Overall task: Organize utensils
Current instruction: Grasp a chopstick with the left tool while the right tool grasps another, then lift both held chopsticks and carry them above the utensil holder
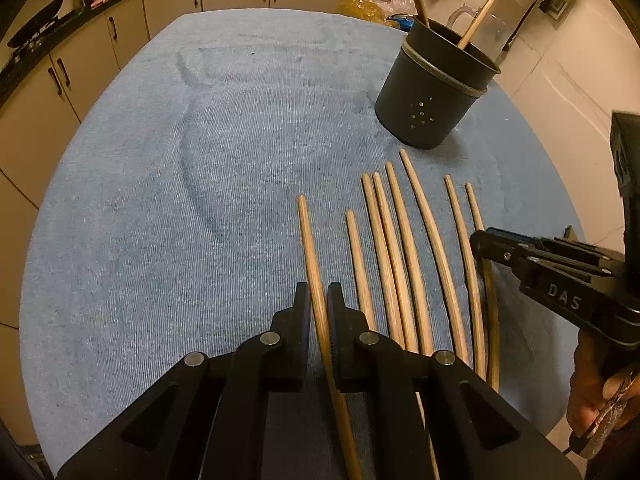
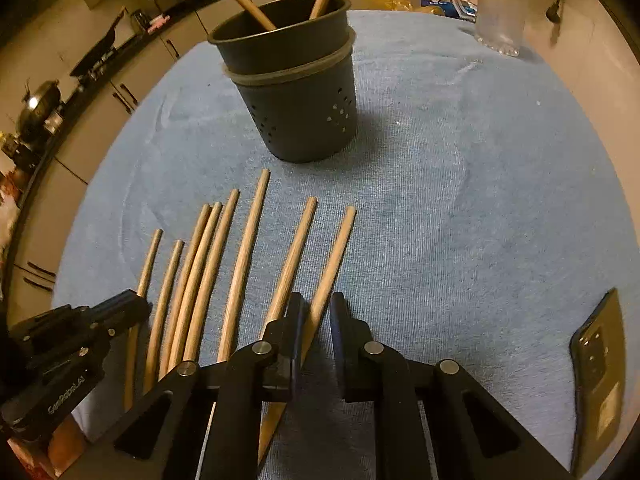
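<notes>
- While the left claw is narrowed about the leftmost chopstick, the right claw is set partly open around the rightmost chopstick.
- Both sticks are laid lengthwise along the claws on the desk, pointed toward the holder ahead.

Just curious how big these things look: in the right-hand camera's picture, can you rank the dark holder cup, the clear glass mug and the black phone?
1. Dark perforated plastic holder cup: plainly largest.
2 and 3. Clear glass mug and black phone: about alike in the picture. The mug is farther off and cut by the frame's top; the phone lies near the distorted edge, so I will not rank them.
</notes>
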